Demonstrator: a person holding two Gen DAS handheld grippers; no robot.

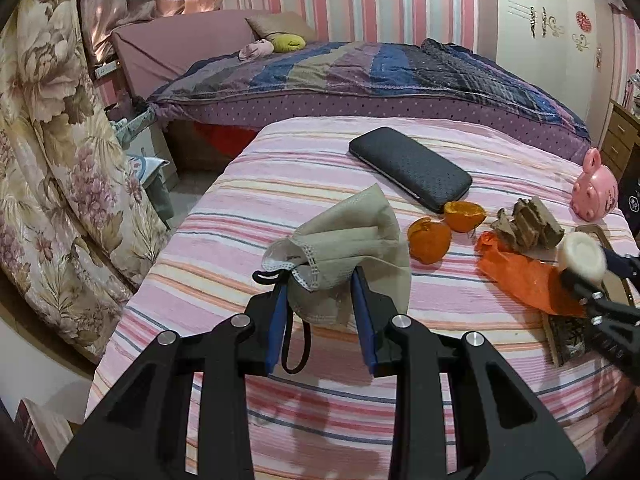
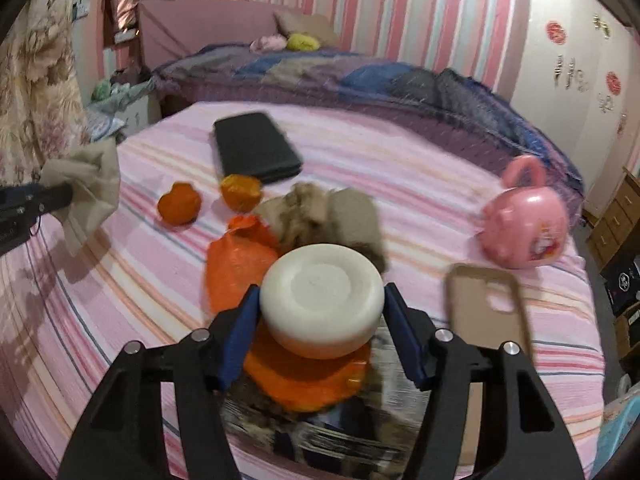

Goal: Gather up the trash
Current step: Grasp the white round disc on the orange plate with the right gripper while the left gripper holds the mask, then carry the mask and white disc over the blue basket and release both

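My left gripper is shut on a crumpled beige face mask and holds it above the striped pink cloth; the mask also shows in the right wrist view. My right gripper is shut on a round white puck-like lid, also seen in the left wrist view. Under it lies an orange plastic bag. Two orange peel pieces and torn brown cardboard lie on the cloth between the grippers.
A black phone case lies at the back. A pink toy kettlebell and a tan phone case sit to the right. A patterned box lies under my right gripper. A bed stands behind, floral curtains left.
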